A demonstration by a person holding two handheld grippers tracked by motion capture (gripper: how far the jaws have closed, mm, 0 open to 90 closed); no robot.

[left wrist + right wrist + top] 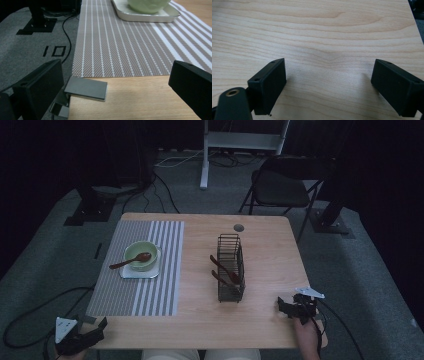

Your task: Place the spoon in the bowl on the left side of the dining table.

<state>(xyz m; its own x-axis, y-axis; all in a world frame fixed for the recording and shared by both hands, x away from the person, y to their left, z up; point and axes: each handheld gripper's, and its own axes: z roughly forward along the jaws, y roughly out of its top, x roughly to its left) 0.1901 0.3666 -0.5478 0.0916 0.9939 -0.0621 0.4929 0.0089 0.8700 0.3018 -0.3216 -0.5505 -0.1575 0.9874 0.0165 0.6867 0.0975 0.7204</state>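
Two open claws (80, 336) (295, 307), three spoons (131, 261)

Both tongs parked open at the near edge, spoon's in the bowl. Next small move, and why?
Probably send the left tongs forward over the striped mat toward the spoon handle. Both tongs are open and empty; the right tongs sit over bare table. The spoon lies in the green bowl, its handle sticking out toward the left, while the wire rack already holds other spoons.

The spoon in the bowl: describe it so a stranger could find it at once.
On the wooden table, find the striped placemat at left. A green bowl sits there on a pale tray. The spoon rests across its rim, unlike those in the wire rack.
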